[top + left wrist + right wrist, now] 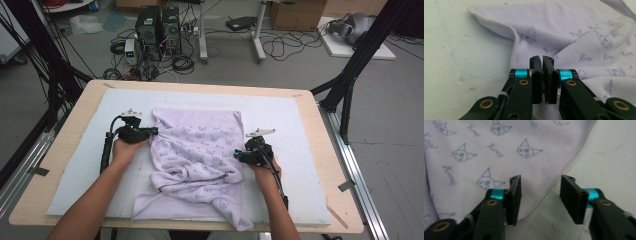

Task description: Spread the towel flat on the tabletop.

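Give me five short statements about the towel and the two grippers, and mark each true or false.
1. The towel is pale lilac with small printed cat faces. True.
2. The left gripper has its jaws wide apart. False: they stand nearly together, at the towel's edge.
3. The right gripper has a gap between its jaws, with the towel's stitched hem running through it. True.
4. The towel lies flat and fully spread. False: it is rumpled and partly folded over itself.
5. The towel rests on a white mat on a wooden table. True.
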Tool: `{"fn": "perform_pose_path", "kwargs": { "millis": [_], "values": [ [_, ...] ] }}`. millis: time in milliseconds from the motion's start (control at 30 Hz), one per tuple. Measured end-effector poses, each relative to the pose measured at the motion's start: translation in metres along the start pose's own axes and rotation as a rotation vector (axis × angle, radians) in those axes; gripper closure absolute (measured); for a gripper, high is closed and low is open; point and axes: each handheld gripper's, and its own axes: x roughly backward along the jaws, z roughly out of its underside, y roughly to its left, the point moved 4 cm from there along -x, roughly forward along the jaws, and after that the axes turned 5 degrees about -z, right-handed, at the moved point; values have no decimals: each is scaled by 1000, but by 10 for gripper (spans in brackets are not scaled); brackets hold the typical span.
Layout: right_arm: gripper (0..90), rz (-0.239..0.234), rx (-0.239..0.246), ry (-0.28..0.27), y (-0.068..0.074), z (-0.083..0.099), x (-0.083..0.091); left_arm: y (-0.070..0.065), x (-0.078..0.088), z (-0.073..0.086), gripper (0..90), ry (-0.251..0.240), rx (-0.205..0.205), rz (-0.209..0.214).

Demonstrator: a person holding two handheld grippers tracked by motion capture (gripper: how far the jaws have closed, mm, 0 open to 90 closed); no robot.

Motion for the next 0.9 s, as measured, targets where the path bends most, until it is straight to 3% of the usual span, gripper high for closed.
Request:
{"fn": "perform_pose_path", "kwargs": {
  "millis": [133, 200, 267, 300, 400, 433, 467, 500, 533, 633, 700, 733, 767, 800, 833, 867, 900],
  "values": [
    [826, -19, 27, 4, 3, -10, -8, 6, -4, -1, 863, -26, 28, -16],
    [855, 5, 49, 9, 3, -16, -12, 8, -9, -1, 863, -37, 72, -17],
    [863, 25, 69, 2, 2, -19, -15, 9, -12, -5, 863, -46, 78, -26],
    [869, 74, 66, -8, -4, -26, -19, 9, -14, -9, 863, -43, 77, -34],
    [871, 135, 43, -33, -19, -38, -24, 9, -16, -14, 863, -49, 81, -38],
    [871, 135, 43, -33, -19, -38, -24, 9, -17, -16, 863, -54, 83, -36],
    [871, 163, 23, -49, -28, -47, -26, 11, -18, -18, 862, -94, 116, -27],
    [871, 163, 23, -49, -28, -47, -26, 11, -18, -18, 863, -94, 116, -27],
    [871, 199, 2, -66, -37, -54, -28, 12, -21, -18, 862, -107, 142, -20],
    [883, 223, -28, -88, -45, -61, -29, 13, -25, -18, 862, -104, 145, -25],
    [900, 299, -23, -82, -51, -67, -29, 15, -27, -19, 862, -108, 138, -32],
    [898, 289, -62, -73, -59, -68, -28, 16, -27, -18, 845, -107, 143, -21],
    [898, 289, -62, -73, -59, -68, -28, 17, -27, -18, 845, -107, 153, -7],
    [874, 261, -68, -91, -62, -68, -26, 18, -27, -18, 675, -110, 163, 7],
    [834, 234, -63, -98, -60, -68, -25, 18, -26, -17, 596, -103, 164, 19],
    [834, 234, -63, -98, -60, -68, -25, 18, -24, -16, 596, -86, 155, 20],
    [774, 206, -36, -105, -54, -66, -23, 15, -21, -14, 467, -63, 125, 31]
  ]
}}
